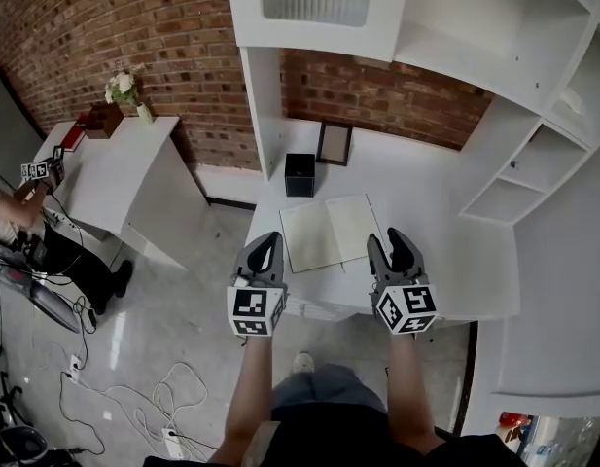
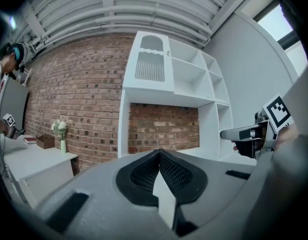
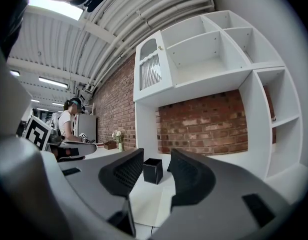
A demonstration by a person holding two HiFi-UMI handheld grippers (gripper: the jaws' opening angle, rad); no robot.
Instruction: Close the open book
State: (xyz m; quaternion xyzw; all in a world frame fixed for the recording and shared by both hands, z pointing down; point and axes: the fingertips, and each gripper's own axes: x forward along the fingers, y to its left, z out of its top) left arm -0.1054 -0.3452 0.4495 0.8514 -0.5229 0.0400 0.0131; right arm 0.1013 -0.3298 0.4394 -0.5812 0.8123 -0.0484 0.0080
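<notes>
Two claws are hovering side by side, and we are keeping both empty. The left claw (image 2: pixel 158 159) is showing its jaws pressed together at the tips with nothing between them. The right claw (image 3: pixel 156 160) is holding its jaws apart, with only a gap through which a black box (image 3: pixel 153 170) is showing farther back. We are holding them low over the near edge of the white surface (image 1: pixel 445 251), one on each side of the open book (image 1: pixel 331 230). We judge this is so that either can slip under a cover and fold it over. The book is lying flat between and just beyond the claws, near the surface's front edge. It is showing two pale, blank-looking pages and is turned slightly askew. Behind it a small picture frame (image 1: pixel 335 144) is leaning against the brick wall.
</notes>
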